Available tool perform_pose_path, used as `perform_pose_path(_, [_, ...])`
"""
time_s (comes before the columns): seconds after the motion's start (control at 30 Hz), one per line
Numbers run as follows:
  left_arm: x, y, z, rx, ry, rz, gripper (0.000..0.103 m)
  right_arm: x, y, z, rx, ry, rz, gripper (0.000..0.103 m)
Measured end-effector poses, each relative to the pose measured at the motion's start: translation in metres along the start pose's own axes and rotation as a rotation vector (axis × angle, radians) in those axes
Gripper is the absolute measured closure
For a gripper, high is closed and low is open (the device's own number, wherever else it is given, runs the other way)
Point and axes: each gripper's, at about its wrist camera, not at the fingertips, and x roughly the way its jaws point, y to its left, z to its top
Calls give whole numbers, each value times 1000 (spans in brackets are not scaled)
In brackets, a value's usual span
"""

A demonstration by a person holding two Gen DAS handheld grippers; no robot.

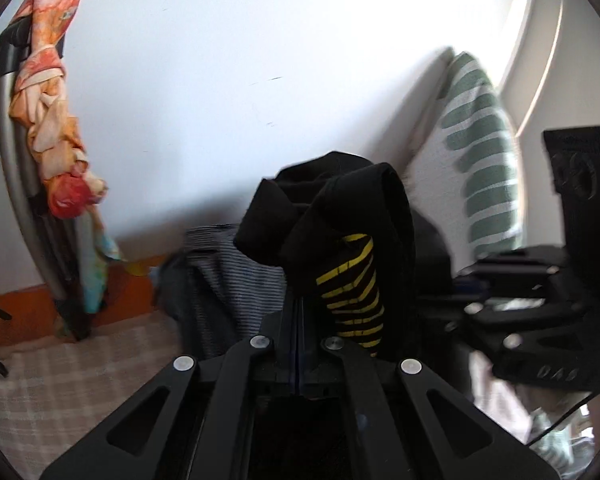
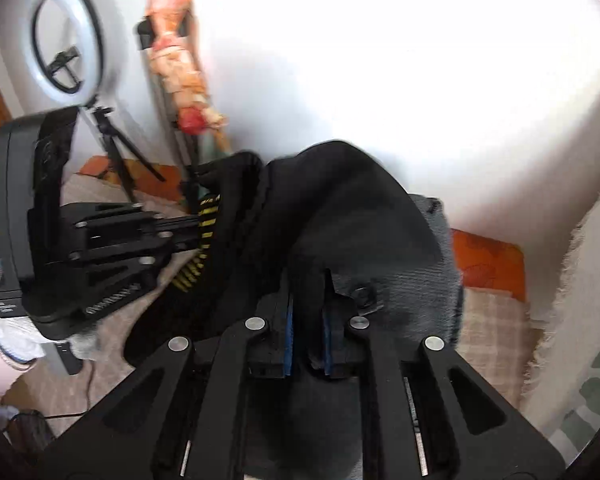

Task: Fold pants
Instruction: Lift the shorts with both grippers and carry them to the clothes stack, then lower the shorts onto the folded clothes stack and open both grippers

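Both grippers tilted downward, side by side, lifting same garment off checkered bed cover [image 1: 40, 392]. Left gripper [image 1: 299, 312] fingers fully closed, pinching black pants [image 1: 340, 216] at edge with yellow-and-black striped band [image 1: 352, 292]. Right gripper [image 2: 308, 320] fingers nearly together, clamping thick fold of black fabric. Pants bunched up, draped over both sets of fingers, hanging loose between them. Gloved hand [image 2: 12, 340] holds left gripper, seen from right wrist view. Motion blur all over.
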Motion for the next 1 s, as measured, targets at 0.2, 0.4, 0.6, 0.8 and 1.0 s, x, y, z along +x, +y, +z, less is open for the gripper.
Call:
perform_pose_path(0.2, [17, 32, -4, -6, 28, 87, 103, 19, -46, -4, 93, 14, -17, 91])
perform_pose_path(0.4, [5, 18, -2, 50, -7, 54, 103, 20, -52, -15, 161, 5, -43, 76])
perform_pose_path(0.6, [30, -20, 10, 144, 23, 20, 103, -9, -58, -47, 216, -37, -73, 37])
perform_pose_path(0.8, [70, 23, -11, 15, 155, 144, 103, -27, -47, -104, 224, 15, -49, 37])
perform_pose_path(1.0, [56, 36, -25, 11, 125, 155, 103, -8, -26, -127, 112, 96, -163, 60])
